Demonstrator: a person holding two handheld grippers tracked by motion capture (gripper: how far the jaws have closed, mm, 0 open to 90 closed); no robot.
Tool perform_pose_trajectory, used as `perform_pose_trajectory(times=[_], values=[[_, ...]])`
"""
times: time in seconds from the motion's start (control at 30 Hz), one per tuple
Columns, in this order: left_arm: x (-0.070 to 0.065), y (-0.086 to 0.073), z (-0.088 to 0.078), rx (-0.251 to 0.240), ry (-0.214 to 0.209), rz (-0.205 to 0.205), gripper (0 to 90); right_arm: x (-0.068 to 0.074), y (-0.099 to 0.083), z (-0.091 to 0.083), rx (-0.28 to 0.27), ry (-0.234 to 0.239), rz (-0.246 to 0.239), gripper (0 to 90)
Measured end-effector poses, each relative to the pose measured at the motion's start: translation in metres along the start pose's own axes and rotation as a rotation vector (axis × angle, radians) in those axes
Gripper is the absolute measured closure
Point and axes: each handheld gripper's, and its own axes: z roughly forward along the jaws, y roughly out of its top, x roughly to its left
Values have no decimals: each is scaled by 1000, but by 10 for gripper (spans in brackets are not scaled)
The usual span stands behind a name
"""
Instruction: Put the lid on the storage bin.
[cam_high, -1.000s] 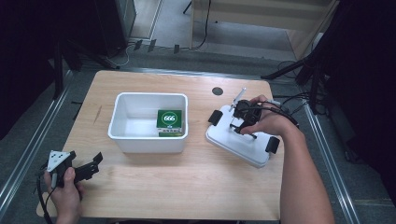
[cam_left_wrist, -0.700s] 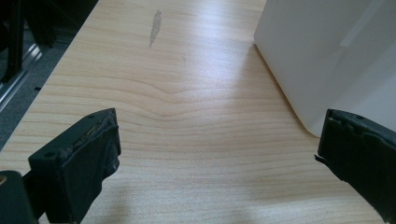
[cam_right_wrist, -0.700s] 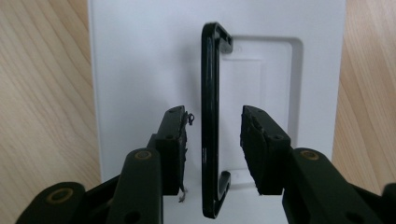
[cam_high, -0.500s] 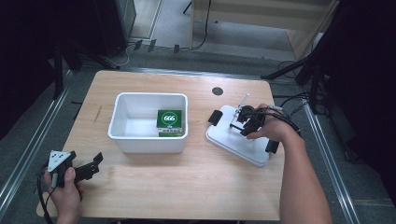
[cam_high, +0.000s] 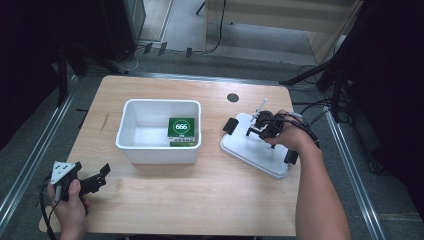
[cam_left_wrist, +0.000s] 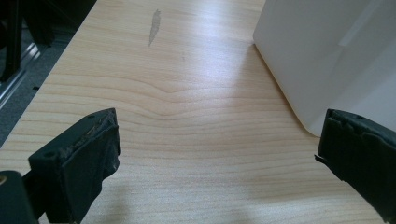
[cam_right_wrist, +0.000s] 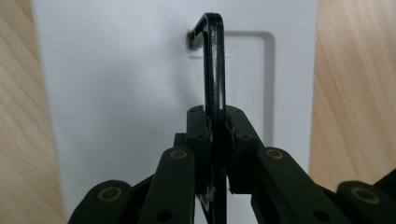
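Observation:
A white lid (cam_high: 252, 151) lies flat on the table's right side, with a thin black handle (cam_right_wrist: 215, 60) standing up from a recess in its top (cam_right_wrist: 116, 93). My right gripper (cam_high: 261, 125) sits over the lid. Its jaws (cam_right_wrist: 215, 116) have just been closing and now press on the handle from both sides. A white bin (cam_high: 150, 105) stands mid-table with a green box (cam_high: 181, 128) marked 666 inside. My left gripper (cam_high: 101, 176) rests near the front left corner, jaws wide open (cam_left_wrist: 219, 140) over bare wood, the bin's wall (cam_left_wrist: 327, 56) just ahead to its right.
Black clips (cam_high: 230, 125) (cam_high: 291, 157) sit at the lid's two ends. A dark round cable hole (cam_high: 232, 97) marks the tabletop behind the lid. Cables trail off the right edge. Metal rails run along both sides of the table.
The right gripper sank slightly onto the lid and its jaws closed on the black handle. The left hand and gripper stayed put.

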Motion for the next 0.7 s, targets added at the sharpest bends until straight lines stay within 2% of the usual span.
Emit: perform_pose_trajectory(times=[0.1, 0.2, 0.33, 0.47, 0.57, 0.7], values=[[0, 0, 0, 0, 0, 1, 0, 2, 0, 0, -18, 2, -27, 847], [0, 0, 0, 1, -1, 3, 0, 3, 0, 0, -17, -25, -50, 853], [0, 0, 0, -1, -1, -1, 0, 0, -3, -3, -36, -4, -49, 854], [0, 0, 0, -1, 4, 3, 0, -3, -3, -17, -66, -6, -57, 854], [0, 0, 0, -5, 8, 5, 0, -3, -1, -30, -93, -28, -69, 854], [-1, 0, 0, -6, 11, 5, 0, -2, 4, -45, -100, -34, -91, 854]])
